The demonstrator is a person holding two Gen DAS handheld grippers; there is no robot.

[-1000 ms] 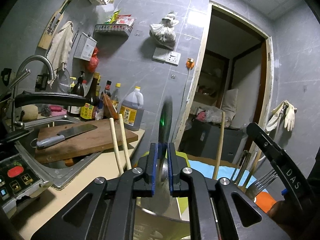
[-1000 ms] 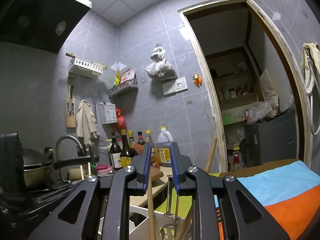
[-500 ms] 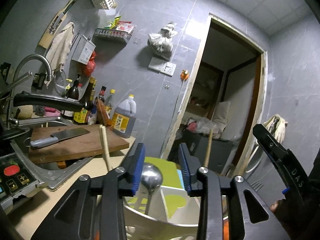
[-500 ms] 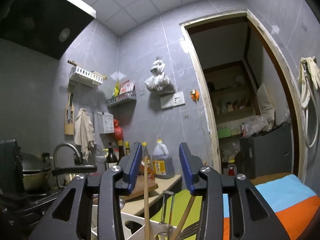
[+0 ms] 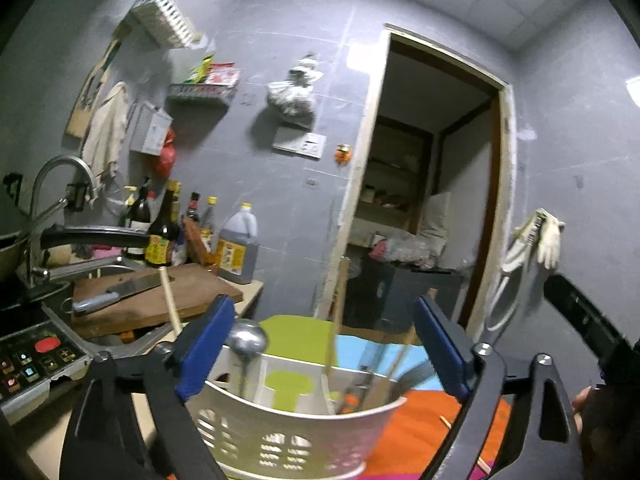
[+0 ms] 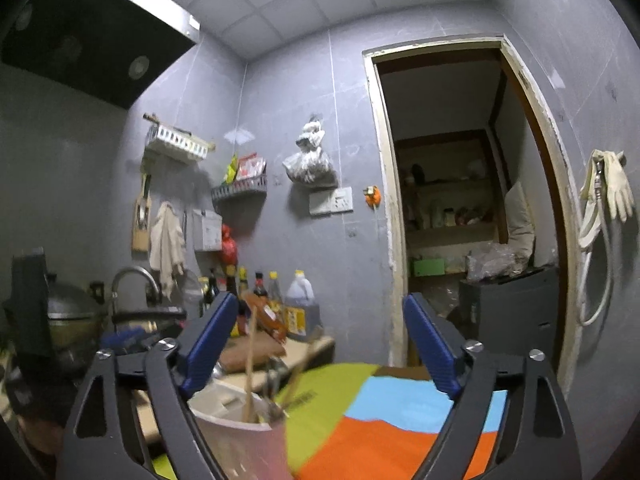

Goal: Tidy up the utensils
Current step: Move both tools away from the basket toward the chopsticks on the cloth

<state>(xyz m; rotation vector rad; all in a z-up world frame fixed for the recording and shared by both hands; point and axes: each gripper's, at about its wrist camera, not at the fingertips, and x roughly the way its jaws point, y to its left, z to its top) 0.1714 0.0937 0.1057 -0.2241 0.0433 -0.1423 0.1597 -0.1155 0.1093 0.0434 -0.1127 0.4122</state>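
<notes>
White utensil basket (image 5: 296, 436) base cut off, contents blurred, both jaws opening

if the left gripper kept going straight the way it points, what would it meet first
Probably the metal ladle standing in the white utensil basket, just ahead of the left gripper, whose jaws are opening with nothing pressed between them. Depth is unclear.

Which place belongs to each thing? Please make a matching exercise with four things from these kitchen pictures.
Things:
1. knife
2. metal ladle
3. white gloves
4. plastic bag

Places:
A. hanging on the wall to the right of the doorway
B. hanging on the wall above the light switch
C. lying on the wooden cutting board
D. standing in the white utensil basket

Pairs: 1-C, 2-D, 3-A, 4-B
</notes>
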